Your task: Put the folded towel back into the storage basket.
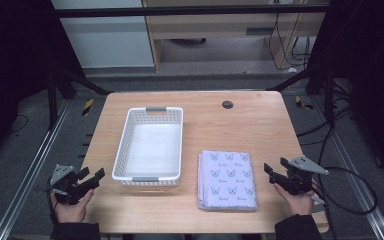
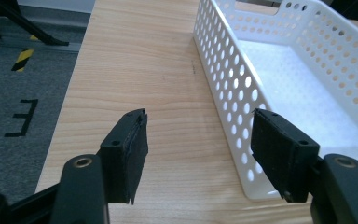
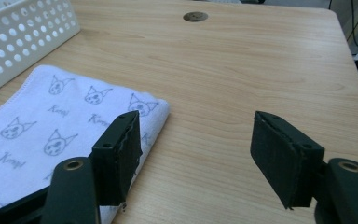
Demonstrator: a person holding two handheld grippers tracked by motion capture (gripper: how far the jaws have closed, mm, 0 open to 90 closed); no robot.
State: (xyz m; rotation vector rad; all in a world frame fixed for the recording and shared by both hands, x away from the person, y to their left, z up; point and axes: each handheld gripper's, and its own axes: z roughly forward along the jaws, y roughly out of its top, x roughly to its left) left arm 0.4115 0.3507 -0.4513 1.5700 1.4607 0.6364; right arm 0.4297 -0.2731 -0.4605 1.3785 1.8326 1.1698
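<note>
A white perforated basket (image 1: 150, 145) stands empty on the left half of the wooden table (image 1: 240, 125). To its right lies a folded pale lilac towel (image 1: 227, 179) printed with small cat faces. My left gripper (image 1: 91, 177) hovers at the table's left front corner, open, its jaws pointing toward the basket wall (image 2: 228, 88) with bare wood between them. My right gripper (image 1: 272, 169) sits at the right front, open, just right of the towel (image 3: 70, 116); its left jaw overlaps the towel's corner in the right gripper view, nothing held.
A round cable hole (image 1: 227, 104) sits near the table's far edge. Black frame bars and cables surround the table; grey carpet lies on both sides. A cabinet (image 1: 230, 30) stands behind.
</note>
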